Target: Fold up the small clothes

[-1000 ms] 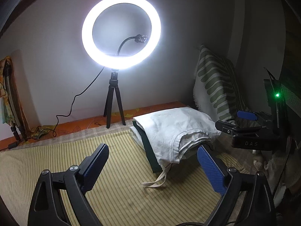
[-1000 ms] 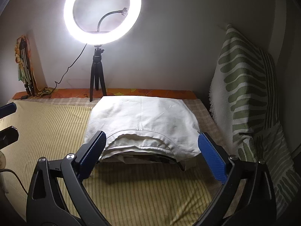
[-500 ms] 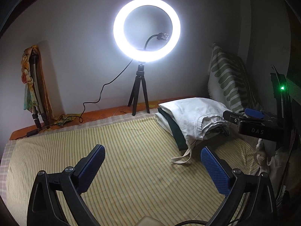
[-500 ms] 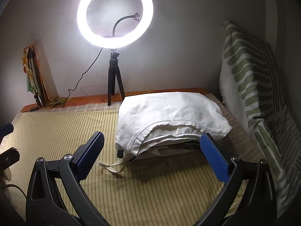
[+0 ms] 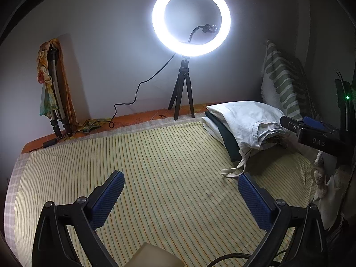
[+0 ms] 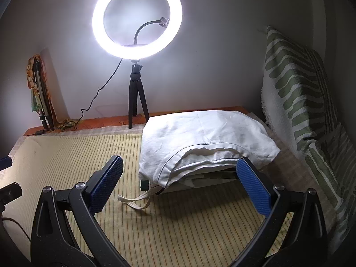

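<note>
on the striped mat (image 5: 155, 166), both the left gripper (image 5: 180, 197) and right gripper (image 6: 179, 178) were held wide apart, so the white clothes pile (image 6: 200, 138) could be picked from.

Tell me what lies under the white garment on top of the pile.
Under the white garment a dark green folded layer shows at the left edge, and a cream drawstring trails out. The rest of the pile is covered.
</note>
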